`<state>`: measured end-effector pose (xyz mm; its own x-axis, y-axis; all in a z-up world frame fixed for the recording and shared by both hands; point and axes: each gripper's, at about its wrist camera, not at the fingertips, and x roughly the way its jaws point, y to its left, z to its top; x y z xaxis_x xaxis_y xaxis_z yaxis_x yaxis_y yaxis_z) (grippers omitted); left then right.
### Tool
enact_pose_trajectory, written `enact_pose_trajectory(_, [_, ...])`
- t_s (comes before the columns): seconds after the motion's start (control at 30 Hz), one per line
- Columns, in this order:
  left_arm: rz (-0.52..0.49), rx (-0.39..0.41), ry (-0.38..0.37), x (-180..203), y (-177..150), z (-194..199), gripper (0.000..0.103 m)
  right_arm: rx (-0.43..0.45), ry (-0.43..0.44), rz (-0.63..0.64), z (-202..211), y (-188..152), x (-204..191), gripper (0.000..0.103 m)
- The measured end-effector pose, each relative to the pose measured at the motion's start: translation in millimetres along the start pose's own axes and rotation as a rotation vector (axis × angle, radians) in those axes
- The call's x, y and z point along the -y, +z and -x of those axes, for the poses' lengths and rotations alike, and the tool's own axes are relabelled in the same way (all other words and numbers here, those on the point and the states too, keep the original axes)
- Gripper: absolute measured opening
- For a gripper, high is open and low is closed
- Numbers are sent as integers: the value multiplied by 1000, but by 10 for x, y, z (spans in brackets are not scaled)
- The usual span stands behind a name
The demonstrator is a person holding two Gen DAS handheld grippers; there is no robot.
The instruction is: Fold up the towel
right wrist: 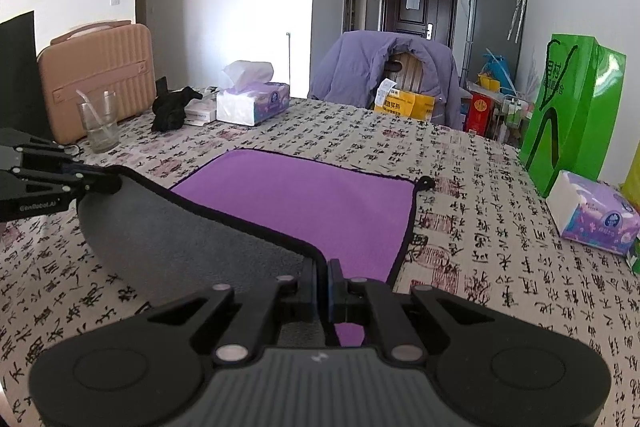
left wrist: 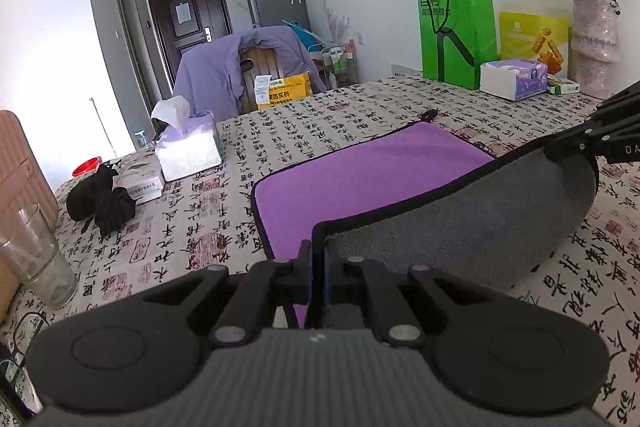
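Observation:
A towel [left wrist: 360, 179], purple on one face and grey on the other with a black hem, lies on the calligraphy-print tablecloth [left wrist: 200, 227]. Its near edge is lifted and curls over, grey side [left wrist: 460, 223] showing. My left gripper [left wrist: 319, 267] is shut on the near left corner. My right gripper [left wrist: 576, 143] shows at the right edge, shut on the other near corner. In the right wrist view the towel [right wrist: 312, 203] lies ahead, my right gripper [right wrist: 322, 287] pinches its hem, and my left gripper [right wrist: 108, 183] holds the far end of the grey fold [right wrist: 180, 239].
A tissue box [left wrist: 188, 151], black cloth [left wrist: 100, 203] and a glass [left wrist: 36, 255] stand at the left. A green bag [left wrist: 456, 27], a second tissue box [left wrist: 514, 79] and a vase [left wrist: 596, 43] stand at the back right. A chair with a purple jacket [left wrist: 240, 67] stands beyond the table.

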<state>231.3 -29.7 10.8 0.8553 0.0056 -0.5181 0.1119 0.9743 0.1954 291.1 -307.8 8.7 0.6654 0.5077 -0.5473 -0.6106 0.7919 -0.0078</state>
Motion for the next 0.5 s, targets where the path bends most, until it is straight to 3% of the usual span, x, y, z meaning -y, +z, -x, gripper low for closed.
enact_pose_trajectory(0.5, [-4, 14, 13, -85, 172, -194, 6, 7, -9, 3, -173, 201, 112, 5])
